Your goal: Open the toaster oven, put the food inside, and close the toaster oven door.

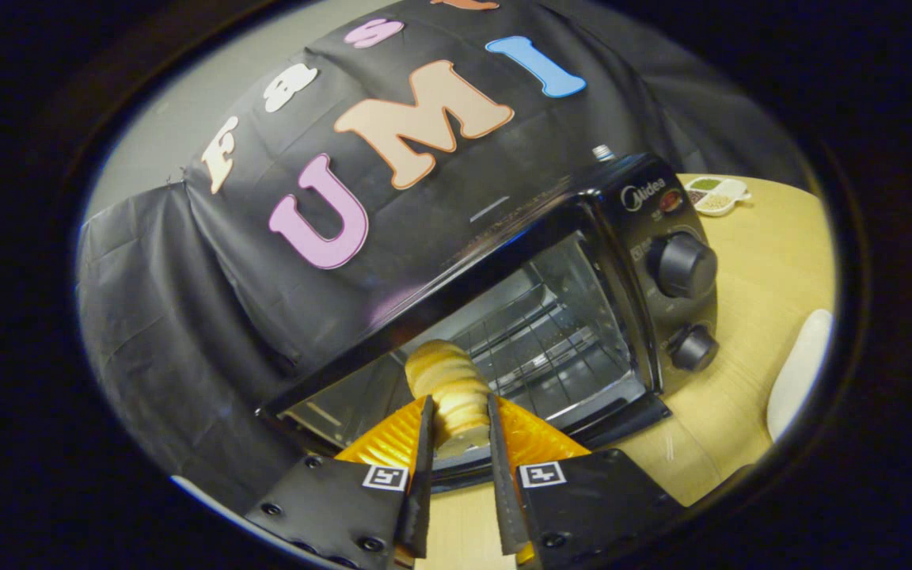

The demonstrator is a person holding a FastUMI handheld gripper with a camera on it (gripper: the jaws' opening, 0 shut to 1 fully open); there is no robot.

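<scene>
My gripper (460,416) is shut on a pale, ridged piece of bread-like food (448,384), which sticks out ahead of the fingertips. Just beyond it stands a black toaster oven (519,237) with its cavity open. The wire rack (543,332) inside is visible, and the food hovers at the mouth of the cavity, above the lowered door (456,471). The whole scene appears tilted in the gripper view. Two round black knobs (684,265) sit on the oven's panel to the right of the cavity.
The oven rests on a light wooden table (757,317). A small white dish (713,194) with divided compartments lies behind the oven on the right. A white rounded object (800,372) sits at the table's right side. Black cloth hangs behind.
</scene>
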